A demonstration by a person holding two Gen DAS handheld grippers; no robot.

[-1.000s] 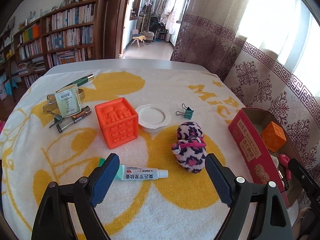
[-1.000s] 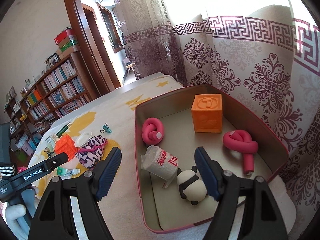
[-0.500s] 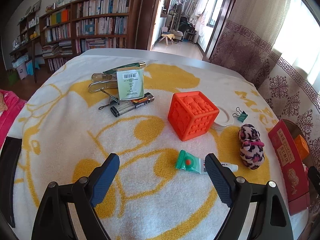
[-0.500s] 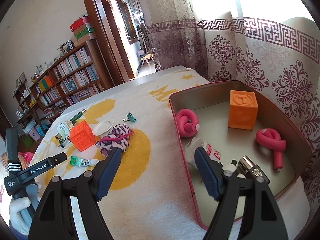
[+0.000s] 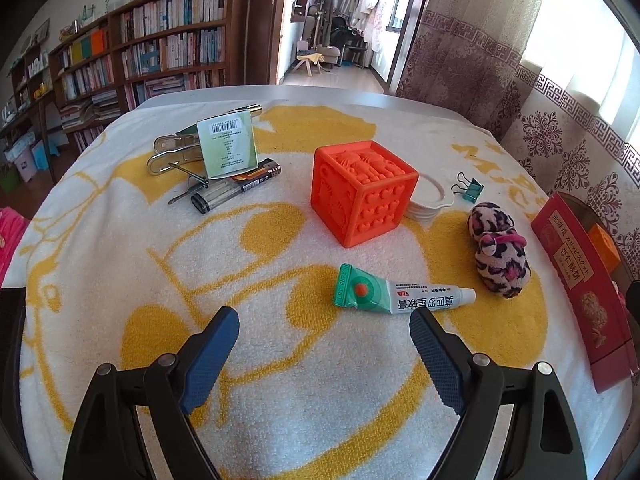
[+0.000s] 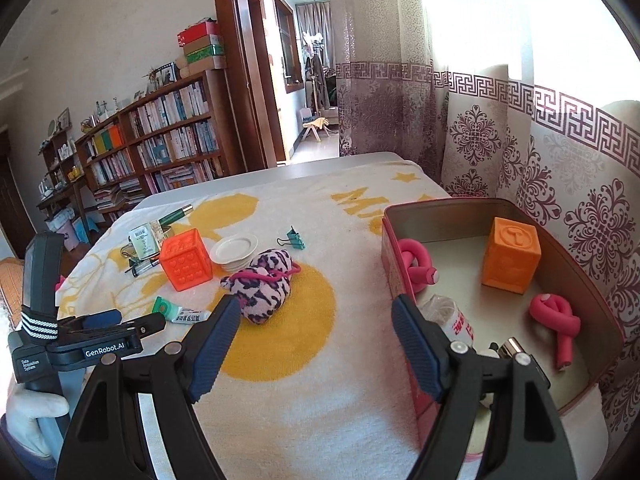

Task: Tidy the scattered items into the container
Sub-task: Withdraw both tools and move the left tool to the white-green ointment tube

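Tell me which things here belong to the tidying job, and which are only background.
Job: red tin; orange textured cube; ointment tube; leopard plush toy; binder clip; white dish; small green-and-white box.

Background: bookshelf; curtain; towel.

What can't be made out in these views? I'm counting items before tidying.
- Tin, right wrist view: its near corner is hidden behind the right gripper finger.
- White dish, left wrist view: mostly hidden by the orange cube.
- Clutter under the barcode box: overlapping, too small to count.
- Tin interior, left wrist view: cut off by the edge.
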